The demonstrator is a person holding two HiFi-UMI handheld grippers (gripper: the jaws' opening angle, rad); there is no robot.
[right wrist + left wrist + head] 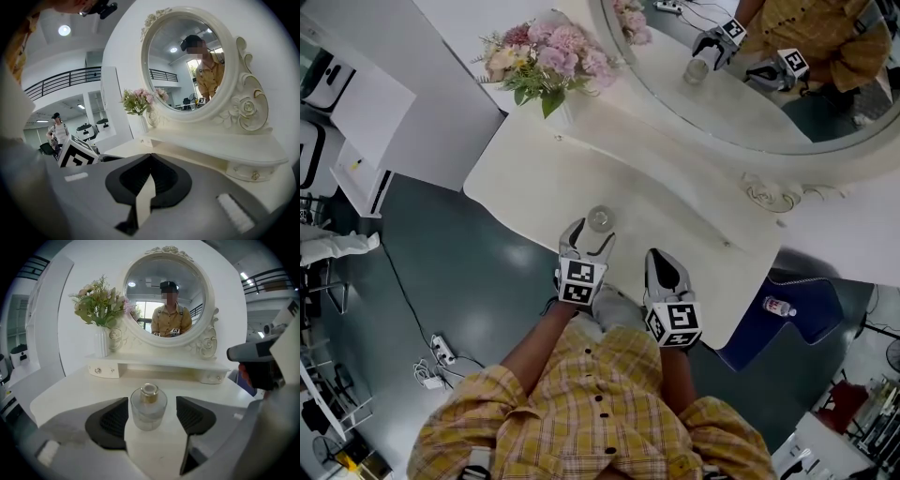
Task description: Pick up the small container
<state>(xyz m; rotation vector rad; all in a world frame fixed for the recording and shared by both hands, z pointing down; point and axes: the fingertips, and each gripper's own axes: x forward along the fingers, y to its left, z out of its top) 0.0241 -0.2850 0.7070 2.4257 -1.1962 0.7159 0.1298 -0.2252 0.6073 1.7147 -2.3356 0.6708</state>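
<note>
The left gripper point(591, 237) stands wide open, its two dark pads on either side of the small container point(148, 407) with a sliver of gap on each side, so nothing is gripped. The container, a clear glass bottle with a gold neck, stands upright on the white counter point(534, 178) near its front edge, centred between the jaws. Just to the right, the right gripper point(149, 180) has its jaws closed together on nothing, while further back a vase of flowers point(99, 315) stands beside the round mirror point(166, 301).
</note>
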